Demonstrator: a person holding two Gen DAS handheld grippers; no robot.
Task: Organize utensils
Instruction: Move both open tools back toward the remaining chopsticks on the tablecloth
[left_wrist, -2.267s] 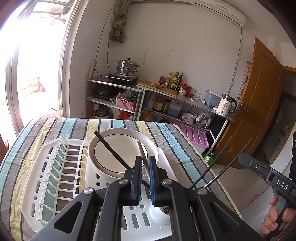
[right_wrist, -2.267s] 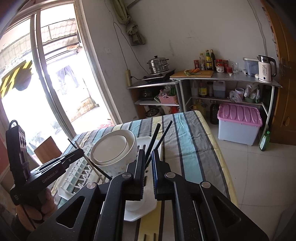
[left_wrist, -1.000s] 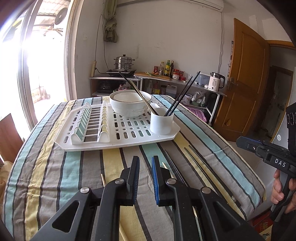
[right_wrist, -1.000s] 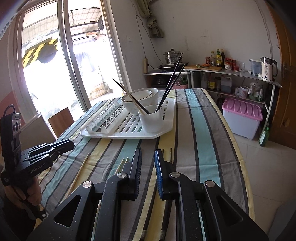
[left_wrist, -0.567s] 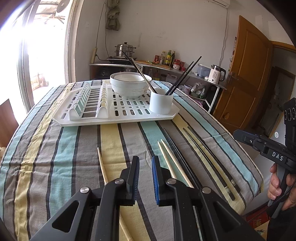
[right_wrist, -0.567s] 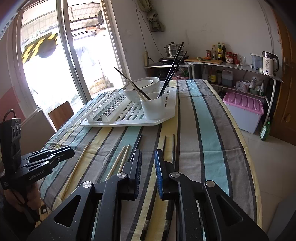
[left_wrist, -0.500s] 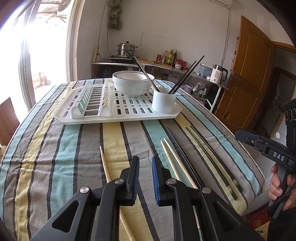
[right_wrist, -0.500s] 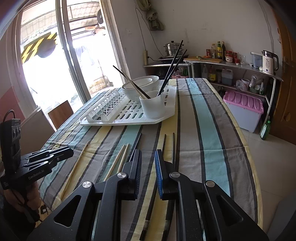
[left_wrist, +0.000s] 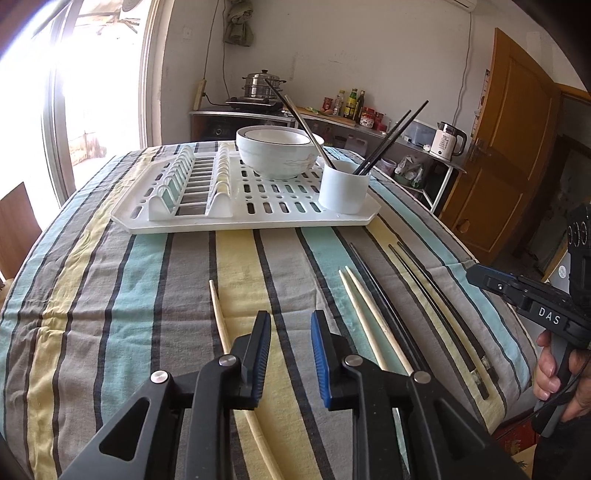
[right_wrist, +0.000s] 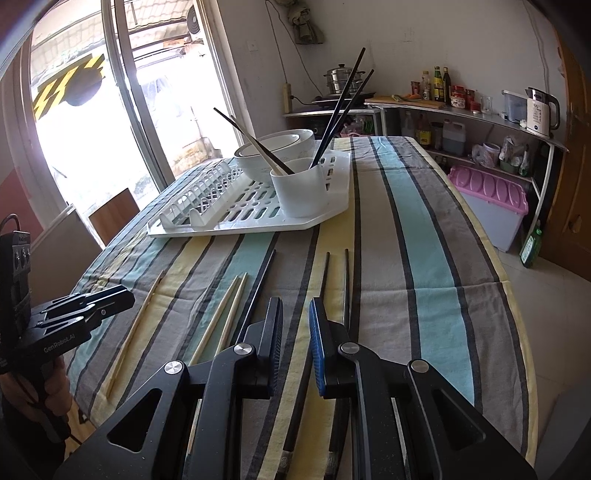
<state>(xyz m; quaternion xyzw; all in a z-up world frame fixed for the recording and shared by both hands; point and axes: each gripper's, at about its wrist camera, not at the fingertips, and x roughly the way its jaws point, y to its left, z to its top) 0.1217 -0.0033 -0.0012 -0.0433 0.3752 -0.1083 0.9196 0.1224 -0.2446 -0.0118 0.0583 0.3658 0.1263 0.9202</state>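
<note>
A white cup on the white drying rack holds two black chopsticks and two more, one black and one pale. On the striped cloth lie a lone pale chopstick, a pale pair, one black chopstick and a black pair. My left gripper is open and empty, just right of the lone pale chopstick. My right gripper is open and empty above the black pair's near ends.
Stacked white bowls sit on the rack behind the cup. The table's right edge drops to a tiled floor with a pink-lidded bin. Shelves with bottles and a kettle line the far wall.
Both grippers pulled back from the cup and rack to the near end of the table, low over the loose chopsticks. In the last half second both jaws widened slightly.
</note>
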